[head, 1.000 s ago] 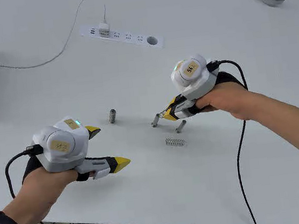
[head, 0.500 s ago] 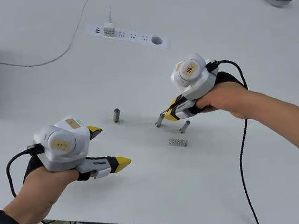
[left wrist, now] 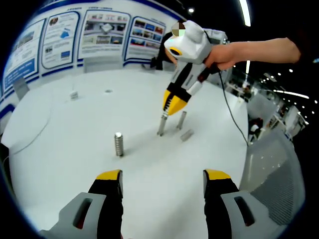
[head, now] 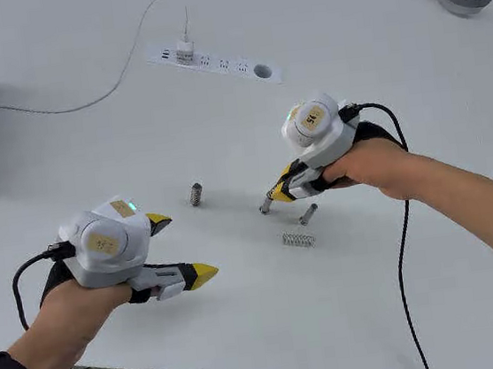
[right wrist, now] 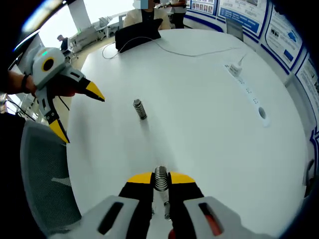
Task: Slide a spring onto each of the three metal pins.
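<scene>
Step in hand: the second of three pins. Finished pin (head: 196,194), its coil already seated, stands upright on the white bench (head: 93,166); take it as your reference. Your right gripper (head: 278,190), jaws drawn narrow on a spring (right wrist: 160,178), hangs to the right of the finished pin, with the spring at the top of the second pin (head: 267,204). Whether the coil has caught the pin's tip cannot be told. Third pin (head: 308,214), bare, stands farther right of the finished pin, just past the second. Loose spring (head: 298,240) lies flat, right of the finished pin and nearer you, just beside the third pin. Your left gripper (head: 182,245), jaws wide and holding nothing, hovers nearer you than the finished pin, apart from the work. Next move, by judgement: line the coil's bore with the pin's axis, lower it straight, then ease the jaws; a tilt would likely jam the coil. Surface: plain white, with a power strip (head: 215,63) and cable (head: 86,102) beyond the finished pin. Room: poster boards (left wrist: 99,35) along the far wall.
</scene>
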{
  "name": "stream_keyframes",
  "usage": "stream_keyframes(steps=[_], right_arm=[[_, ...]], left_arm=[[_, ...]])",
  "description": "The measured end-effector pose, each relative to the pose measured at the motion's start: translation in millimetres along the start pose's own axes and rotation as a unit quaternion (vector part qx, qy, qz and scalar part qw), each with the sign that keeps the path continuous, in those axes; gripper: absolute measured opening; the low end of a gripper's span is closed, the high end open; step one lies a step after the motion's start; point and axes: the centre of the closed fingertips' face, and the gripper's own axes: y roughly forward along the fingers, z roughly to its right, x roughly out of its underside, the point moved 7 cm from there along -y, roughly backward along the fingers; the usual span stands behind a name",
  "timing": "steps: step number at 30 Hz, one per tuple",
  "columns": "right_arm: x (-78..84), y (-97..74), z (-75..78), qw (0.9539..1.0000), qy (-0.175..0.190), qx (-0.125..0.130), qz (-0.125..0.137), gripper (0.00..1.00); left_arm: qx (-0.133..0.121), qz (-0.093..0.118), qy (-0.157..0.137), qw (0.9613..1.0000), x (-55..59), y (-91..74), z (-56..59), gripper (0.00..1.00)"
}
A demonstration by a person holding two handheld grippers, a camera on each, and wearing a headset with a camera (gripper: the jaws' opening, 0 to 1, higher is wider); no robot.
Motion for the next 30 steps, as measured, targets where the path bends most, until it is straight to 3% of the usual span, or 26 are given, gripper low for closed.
stream_keyframes(steps=[30], right_arm=[[-1.3, 21.2, 0.5, 0.9999, -0.013, 0.0, -0.009, 0.13]], left_arm=[[-0.003, -0.003, -0.006, 1.0, 3.5, -4.2, -2.4, 0.65]])
